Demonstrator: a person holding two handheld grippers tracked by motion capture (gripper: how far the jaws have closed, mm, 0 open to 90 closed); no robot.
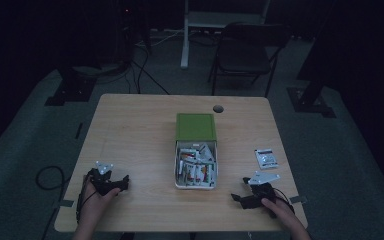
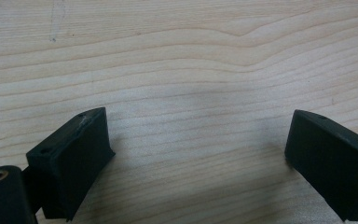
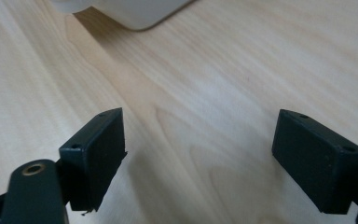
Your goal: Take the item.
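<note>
A white bin (image 1: 196, 184) full of small colourful packets lies in the middle of the wooden table (image 1: 130, 130), with a green box (image 1: 195, 126) at its far end. One loose packet (image 1: 266, 158) lies flat to the bin's right. My left gripper (image 1: 122, 183) rests near the front left edge, held by a hand; its jaws stand wide apart over bare wood (image 2: 196, 140). My right gripper (image 1: 239, 197) sits near the front right, its jaws wide apart with nothing between them, pointing toward the white bin's corner (image 3: 135, 14).
A round cable hole (image 1: 218, 108) sits near the table's far edge. Behind the table stand a dark folding chair (image 1: 245, 55), a white stand (image 1: 186, 35) and black equipment bases on the grey floor, with cables running across it.
</note>
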